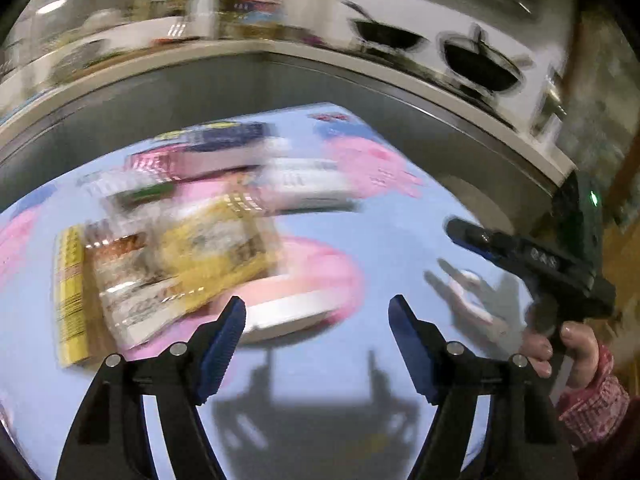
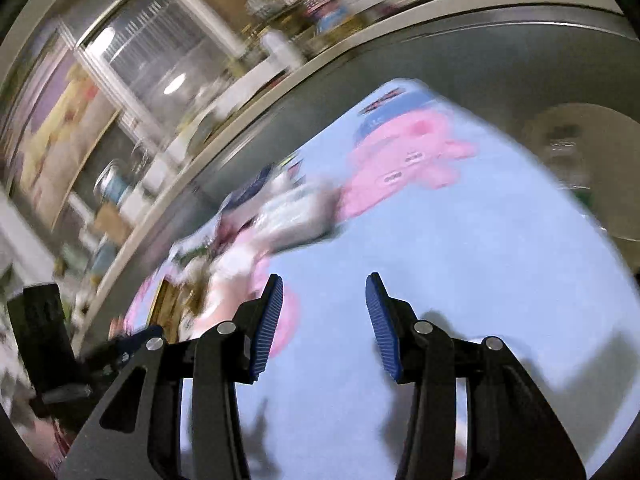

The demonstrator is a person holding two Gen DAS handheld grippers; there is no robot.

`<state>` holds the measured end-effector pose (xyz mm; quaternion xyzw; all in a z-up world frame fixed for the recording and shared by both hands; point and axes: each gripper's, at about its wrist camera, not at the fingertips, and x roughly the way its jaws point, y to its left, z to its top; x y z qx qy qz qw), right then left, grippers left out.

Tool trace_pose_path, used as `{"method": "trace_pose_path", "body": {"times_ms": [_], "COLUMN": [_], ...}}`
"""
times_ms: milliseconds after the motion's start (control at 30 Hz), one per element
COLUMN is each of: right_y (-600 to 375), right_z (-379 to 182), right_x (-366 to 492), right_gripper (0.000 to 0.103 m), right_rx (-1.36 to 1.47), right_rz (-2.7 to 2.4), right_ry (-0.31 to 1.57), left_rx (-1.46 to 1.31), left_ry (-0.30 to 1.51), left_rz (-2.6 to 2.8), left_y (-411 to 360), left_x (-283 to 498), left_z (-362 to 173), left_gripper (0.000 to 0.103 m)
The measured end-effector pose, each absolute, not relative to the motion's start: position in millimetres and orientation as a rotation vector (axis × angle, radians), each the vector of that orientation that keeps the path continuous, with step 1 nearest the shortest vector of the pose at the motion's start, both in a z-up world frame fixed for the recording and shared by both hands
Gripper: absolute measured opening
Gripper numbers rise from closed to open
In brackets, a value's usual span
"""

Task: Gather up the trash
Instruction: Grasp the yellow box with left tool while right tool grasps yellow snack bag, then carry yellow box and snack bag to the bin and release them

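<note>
A blurred heap of snack wrappers (image 1: 168,256) in yellow, white and pink lies on the light blue cloth (image 1: 400,248) with pink cartoon pigs, left of centre in the left wrist view. My left gripper (image 1: 318,312) hovers open above the cloth just right of the heap, nothing between its blue pads. A pink and white round item (image 1: 304,300) lies just beyond its left finger. In the right wrist view the same wrappers (image 2: 276,212) lie ahead and to the left. My right gripper (image 2: 324,300) is open and empty over bare cloth. The other gripper (image 1: 532,260) shows at the right, held by a hand.
A grey counter front (image 1: 240,92) runs behind the table, with a stove and two black pans (image 1: 480,64) on top. Shelves with jars and bottles (image 2: 272,52) sit on the counter. A round pale bin (image 2: 580,152) stands at the far right. A patterned sleeve (image 1: 596,400) enters bottom right.
</note>
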<state>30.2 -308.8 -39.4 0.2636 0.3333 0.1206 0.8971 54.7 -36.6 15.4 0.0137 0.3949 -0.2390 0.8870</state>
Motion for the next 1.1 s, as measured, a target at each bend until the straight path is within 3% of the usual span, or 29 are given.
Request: {"method": "trace_pose_path", "body": {"times_ms": [200,300,500,567,667,700,1100], "right_y": [-223,-190,-156,-151,-140,-138,-252], "right_z": [-21,-13,-14,-17,-18,-16,9], "right_x": [62,82,111,118,123,123,41], "right_gripper": [0.043,0.043,0.042,0.035,0.001,0.001,0.001], "right_rx": [0.383,0.329,0.232,0.213,0.172,0.180,0.433], "right_rz": [0.369,0.404,0.400,0.400,0.422,0.424,0.244], "right_ry": [0.724,0.742,0.781,0.793,0.797,0.791,0.564], "left_rx": [-0.018,-0.035,-0.021,-0.020,-0.060,-0.080,-0.148], "left_ry": [0.748,0.769,0.797,0.806,0.843,0.851,0.643], "left_rz": [-0.110,-0.066,-0.046,-0.040,-0.067,-0.081,-0.193], "left_y": [54,66,62,66,75,79,86], "left_x": [66,80,96,98,100,100,54], "left_z": [18,8,-15,-23,-33,-34,30], "left_gripper": [0.075,0.082,0.081,0.073,0.034,0.023,0.023]}}
